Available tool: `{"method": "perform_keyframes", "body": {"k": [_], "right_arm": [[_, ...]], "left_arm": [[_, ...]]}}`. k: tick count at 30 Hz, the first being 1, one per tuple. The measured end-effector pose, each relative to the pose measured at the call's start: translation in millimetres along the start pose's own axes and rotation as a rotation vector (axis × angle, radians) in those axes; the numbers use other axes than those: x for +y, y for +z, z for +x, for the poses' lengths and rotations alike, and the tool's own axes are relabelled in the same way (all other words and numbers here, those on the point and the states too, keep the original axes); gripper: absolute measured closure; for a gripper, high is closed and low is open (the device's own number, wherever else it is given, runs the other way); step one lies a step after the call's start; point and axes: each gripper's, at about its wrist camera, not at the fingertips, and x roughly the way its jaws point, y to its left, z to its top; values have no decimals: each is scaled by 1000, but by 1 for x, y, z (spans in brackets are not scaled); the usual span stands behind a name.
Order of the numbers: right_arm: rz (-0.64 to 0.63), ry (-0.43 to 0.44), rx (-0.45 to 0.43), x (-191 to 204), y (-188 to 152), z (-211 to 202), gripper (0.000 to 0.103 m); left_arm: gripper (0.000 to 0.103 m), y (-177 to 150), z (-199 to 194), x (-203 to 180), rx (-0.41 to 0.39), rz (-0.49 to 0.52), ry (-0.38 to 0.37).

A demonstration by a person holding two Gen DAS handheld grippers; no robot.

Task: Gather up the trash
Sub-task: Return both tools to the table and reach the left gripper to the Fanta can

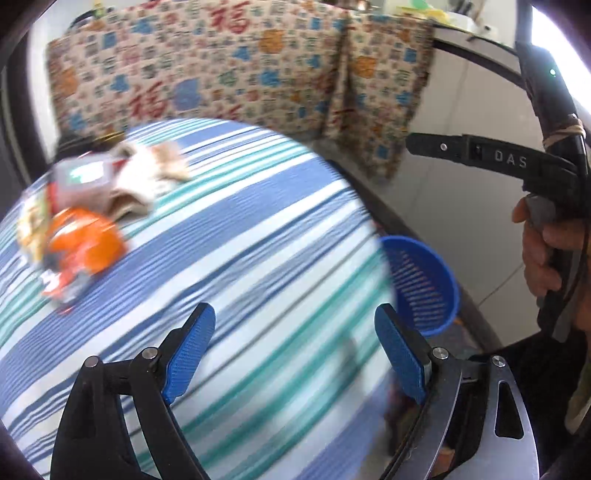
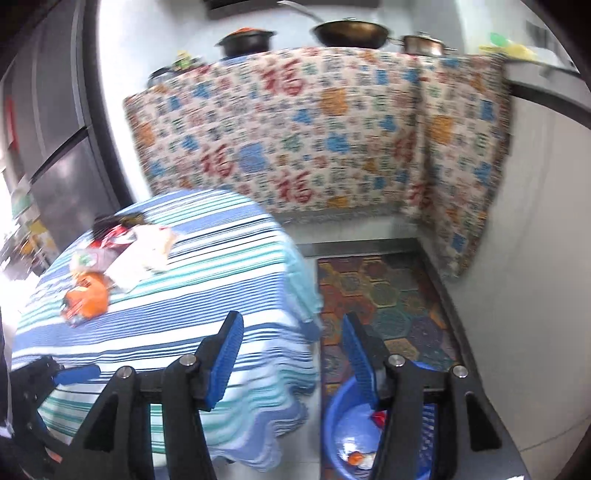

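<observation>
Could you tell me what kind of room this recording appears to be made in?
Most likely a home kitchen. A wok and a lidded steel pot stand on a cloth-draped counter, and what looks like a dark fridge stands left of a table with a striped tablecloth.

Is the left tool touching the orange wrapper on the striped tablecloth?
Apart. The left wrist view shows the left tool open and empty, with bare cloth between it and the orange wrapper.
</observation>
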Motion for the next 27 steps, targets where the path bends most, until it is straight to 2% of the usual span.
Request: {"method": "perform_keyframes", "body": {"k": [7,9,12,15,19,23,27], "right_arm": [[-110,115,96,112,-25,35,47],[-141,115,138,134,-31,46,47],[-208,104,180,160,-38,56,47],[-238,105,206,172,-46,64,46],[-233,112,177,170,-46,66,39],[-243,115,163,170,-43,69,35],[-254,126,148,168,-39,73,34]], "left_arm": [[9,-26,-14,103,51,-59,85],[9,-27,-10,130,77,-72,84],[6,-26,-8,152,69,-49,78],[2,-15,4,162,69,5,46],[0,1,19,172,85,72,21],[0,11,30,177,91,115,12],[0,20,36,182,82,125,-33]]}}
